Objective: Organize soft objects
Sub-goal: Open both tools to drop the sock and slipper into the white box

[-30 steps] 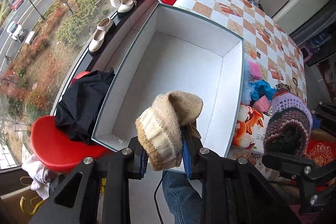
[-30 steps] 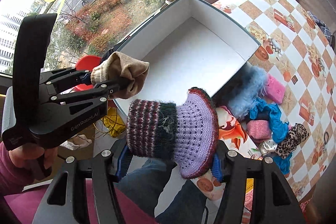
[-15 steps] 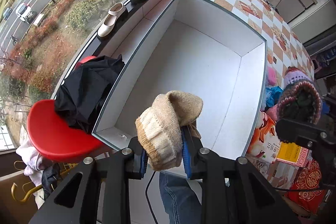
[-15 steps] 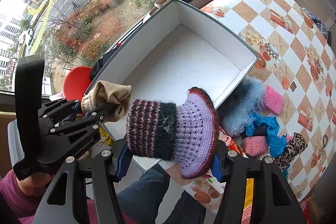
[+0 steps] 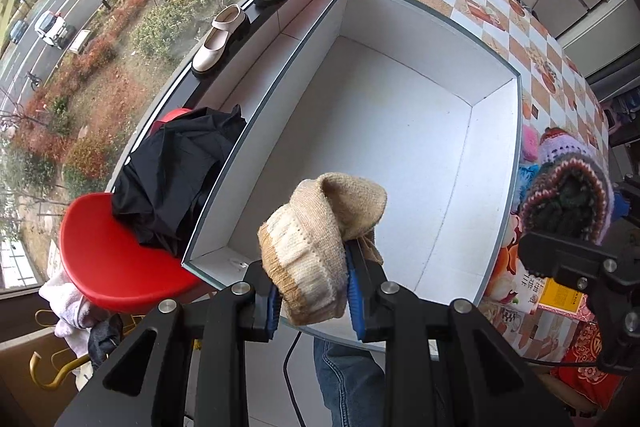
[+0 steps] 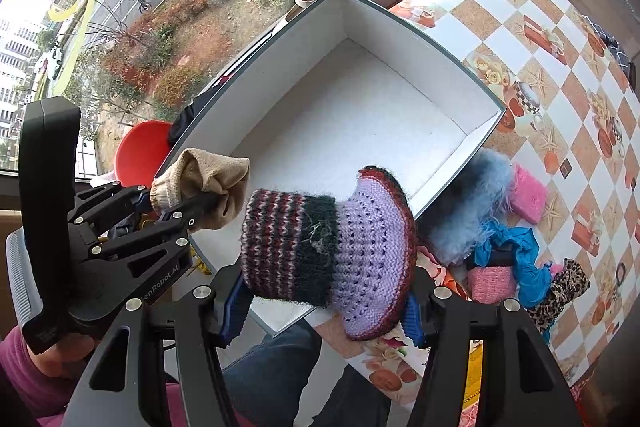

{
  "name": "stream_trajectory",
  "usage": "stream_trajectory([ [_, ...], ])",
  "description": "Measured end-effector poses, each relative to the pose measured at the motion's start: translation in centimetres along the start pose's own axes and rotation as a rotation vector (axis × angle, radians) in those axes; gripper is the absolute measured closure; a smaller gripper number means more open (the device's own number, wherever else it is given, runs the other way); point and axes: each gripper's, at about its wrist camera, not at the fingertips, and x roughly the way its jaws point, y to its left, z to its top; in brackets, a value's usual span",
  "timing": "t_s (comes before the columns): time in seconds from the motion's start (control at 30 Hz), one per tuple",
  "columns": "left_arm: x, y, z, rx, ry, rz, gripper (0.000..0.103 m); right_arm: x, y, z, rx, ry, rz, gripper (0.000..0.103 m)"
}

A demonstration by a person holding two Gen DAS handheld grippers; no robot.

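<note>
The left gripper (image 5: 313, 297) was clamped on a beige knitted sock with cream and tan bands (image 5: 316, 247), its blue pads pressing both sides of the bunched fabric above the near edge of the large white open cardboard box (image 5: 496, 163). The right gripper (image 6: 326, 311) gripped a purple and dark striped knitted hat (image 6: 328, 247), held just over the near right corner of the same box. Nothing lay on the box's white floor. Beside the box's right wall, on the orange-and-white checked tablecloth (image 6: 560, 39), lay a heap of soft things: a fluffy pale blue piece (image 6: 472, 207), a pink knitted pad (image 6: 528, 195), a bright blue cloth (image 6: 516, 251) and a leopard-print band (image 6: 560, 287). To the left of the box a crumpled black garment (image 5: 172, 179) rested on a round red stool (image 5: 108, 263)
</note>
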Motion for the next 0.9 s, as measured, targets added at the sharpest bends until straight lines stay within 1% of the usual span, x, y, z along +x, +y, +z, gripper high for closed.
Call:
stream_trajectory([
  [0.47, 0.6, 0.3, -0.3, 0.004, 0.007, 0.008, 0.073, 0.4, 0.3, 0.5, -0.009, 0.005, 0.001, 0.041],
  [0.53, 0.6, 0.3, -0.2, 0.004, 0.007, 0.012, 0.071, 0.6, 0.3, 0.7, -0.009, 0.006, 0.003, 0.041],
  [0.6, 0.6, 0.4, -0.2, 0.006, 0.002, 0.030, 0.065, 0.6, 0.4, 0.9, -0.008, 0.007, 0.007, 0.041],
  [0.63, 0.5, 0.3, -0.1, 0.007, -0.003, 0.045, 0.054, 0.7, 0.4, 1.0, -0.008, 0.006, 0.009, 0.041],
  [0.67, 0.5, 0.4, -0.1, 0.004, -0.008, 0.062, 0.039, 0.7, 0.4, 1.1, -0.006, 0.008, 0.014, 0.040],
  [0.73, 0.3, 0.5, 0.0, 0.005, -0.011, 0.075, 0.022, 0.6, 0.4, 1.1, 0.005, 0.006, 0.031, 0.029],
  [0.77, 0.3, 0.5, 0.1, 0.004, -0.012, 0.074, 0.022, 0.5, 0.3, 1.1, 0.010, 0.000, 0.037, 0.024],
  [0.8, 0.3, 0.6, 0.2, 0.002, -0.008, 0.070, 0.022, 0.4, 0.3, 1.2, 0.014, -0.006, 0.038, 0.010],
  [0.83, 0.3, 0.7, 0.3, 0.000, -0.005, 0.062, 0.022, 0.3, 0.3, 1.3, 0.015, -0.010, 0.035, 0.000],
  [0.9, 0.6, 0.8, 0.4, -0.004, 0.012, 0.067, 0.020, -0.1, 0.1, 1.4, 0.020, -0.031, 0.022, 0.000],
])
